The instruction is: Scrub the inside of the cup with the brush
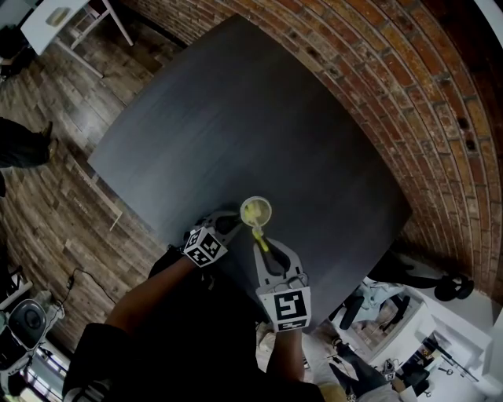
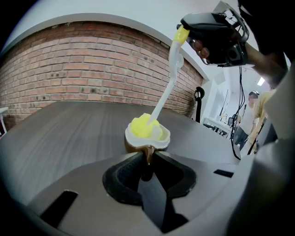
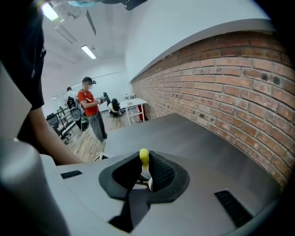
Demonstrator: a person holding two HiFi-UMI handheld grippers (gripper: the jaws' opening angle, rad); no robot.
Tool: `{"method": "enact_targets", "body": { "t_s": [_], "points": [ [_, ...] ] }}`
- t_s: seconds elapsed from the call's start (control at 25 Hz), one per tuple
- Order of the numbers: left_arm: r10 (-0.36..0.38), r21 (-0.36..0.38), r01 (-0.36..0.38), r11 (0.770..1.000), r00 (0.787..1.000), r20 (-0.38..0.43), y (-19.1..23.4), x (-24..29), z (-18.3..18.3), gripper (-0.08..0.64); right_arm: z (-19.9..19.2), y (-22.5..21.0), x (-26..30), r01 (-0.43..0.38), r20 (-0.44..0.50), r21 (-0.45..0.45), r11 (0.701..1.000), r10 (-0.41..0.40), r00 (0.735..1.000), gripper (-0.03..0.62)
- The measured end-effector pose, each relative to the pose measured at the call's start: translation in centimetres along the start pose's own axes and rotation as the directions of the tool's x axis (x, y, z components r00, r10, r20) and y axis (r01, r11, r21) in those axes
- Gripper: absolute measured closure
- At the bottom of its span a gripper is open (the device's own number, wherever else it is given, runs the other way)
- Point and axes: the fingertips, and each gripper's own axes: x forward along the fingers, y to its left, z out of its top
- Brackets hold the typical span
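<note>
A brown cup (image 1: 255, 211) with a pale inside stands near the front edge of the dark table (image 1: 251, 118). My left gripper (image 1: 229, 224) is shut on the cup's handle (image 2: 148, 156). The brush's yellow sponge head (image 2: 143, 127) sits inside the cup (image 2: 147, 140), its white stem (image 2: 167, 85) rising up to the right. My right gripper (image 1: 265, 245) is shut on the brush's yellow handle end (image 3: 144, 157), held tilted above the cup. In the right gripper view the cup is hidden behind the jaws.
A brick wall (image 1: 409, 102) runs along the table's far and right sides. Wooden floor (image 1: 47, 196) lies to the left, with a white table (image 1: 71, 20) at the far left. A person in a red shirt (image 3: 90, 113) stands in the background.
</note>
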Motion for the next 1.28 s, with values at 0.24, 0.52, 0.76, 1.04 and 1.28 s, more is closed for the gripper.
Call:
{"method": "enact_targets", "body": {
  "t_s": [0.24,0.52,0.76,1.04,1.28],
  "points": [
    [0.004,0.0,-0.004,1.0,1.0,-0.001,0.0,-0.1,0.0,0.468,-1.2,0.4,-1.4,-0.044,-0.066,-0.019,0.999,0.042,0.997,0.529],
    [0.009,-0.001,-0.009,1.0,1.0,-0.003,0.0,0.0,0.0,0.468,-2.7,-0.2,-2.4,-0.048,-0.167,-0.058,0.997,0.038,0.985,0.531],
    [0.01,-0.001,-0.01,1.0,1.0,-0.002,0.0,0.0,0.0,0.468,-3.7,-0.3,-3.1,-0.045,-0.237,-0.101,0.994,0.02,0.971,0.529],
    [0.008,-0.004,-0.008,1.0,1.0,0.0,0.0,0.1,0.0,0.468,-3.9,-1.5,-3.6,-0.009,-0.252,-0.11,0.994,-0.019,0.967,0.529],
    [0.005,-0.002,-0.005,1.0,1.0,-0.003,-0.1,0.2,0.0,0.469,-3.5,-2.4,-3.5,0.045,-0.232,-0.142,0.989,-0.078,0.97,0.529]
  ]
}}
